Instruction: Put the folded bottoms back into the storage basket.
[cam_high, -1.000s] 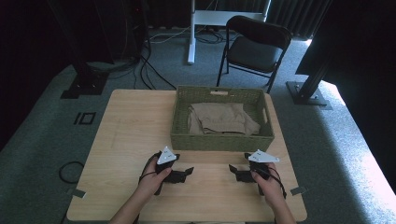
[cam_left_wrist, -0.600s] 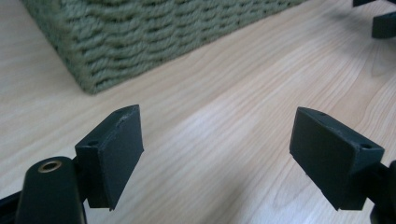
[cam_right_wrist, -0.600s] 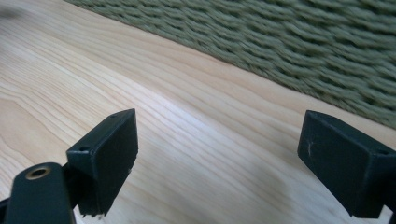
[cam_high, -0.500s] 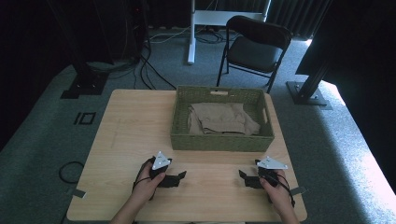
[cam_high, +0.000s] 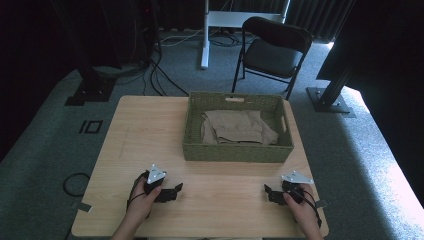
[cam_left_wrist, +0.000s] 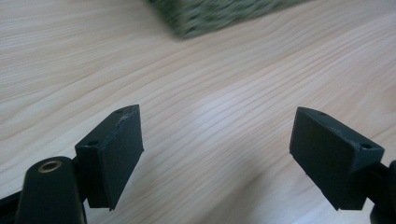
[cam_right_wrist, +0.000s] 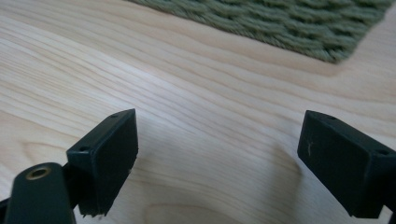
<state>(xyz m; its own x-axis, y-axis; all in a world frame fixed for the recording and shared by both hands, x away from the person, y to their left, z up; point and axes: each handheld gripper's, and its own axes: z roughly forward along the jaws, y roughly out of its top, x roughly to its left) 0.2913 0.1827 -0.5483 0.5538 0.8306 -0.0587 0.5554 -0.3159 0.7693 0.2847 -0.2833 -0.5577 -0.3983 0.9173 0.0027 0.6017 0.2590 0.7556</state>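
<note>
A green woven basket (cam_high: 237, 150) stands on the far middle of the light wooden table (cam_high: 145, 135), with a folded beige cloth (cam_high: 236, 126) inside it. My left gripper (cam_high: 176, 190) rests low near the table's front left, held by a hand, open with nothing between its jaws. My right gripper (cam_high: 268, 192) sits near the front right, also open and empty. In the left gripper view the left gripper (cam_left_wrist: 217, 156) hangs over bare wood with the basket's corner (cam_left_wrist: 205, 18) ahead. The right gripper (cam_right_wrist: 224, 161) faces the basket's wall (cam_right_wrist: 289, 23) across bare wood.
A black folding chair (cam_high: 272, 50) stands on the grey carpet beyond the table. A white desk leg (cam_high: 205, 35) and cables lie farther back. Black stand bases sit at the left (cam_high: 85, 92) and right (cam_high: 330, 100) of the table.
Both grippers have drawn back from the basket toward the table's front edge and spread apart, the right one moving farther right. Basket and cloth have not moved.
</note>
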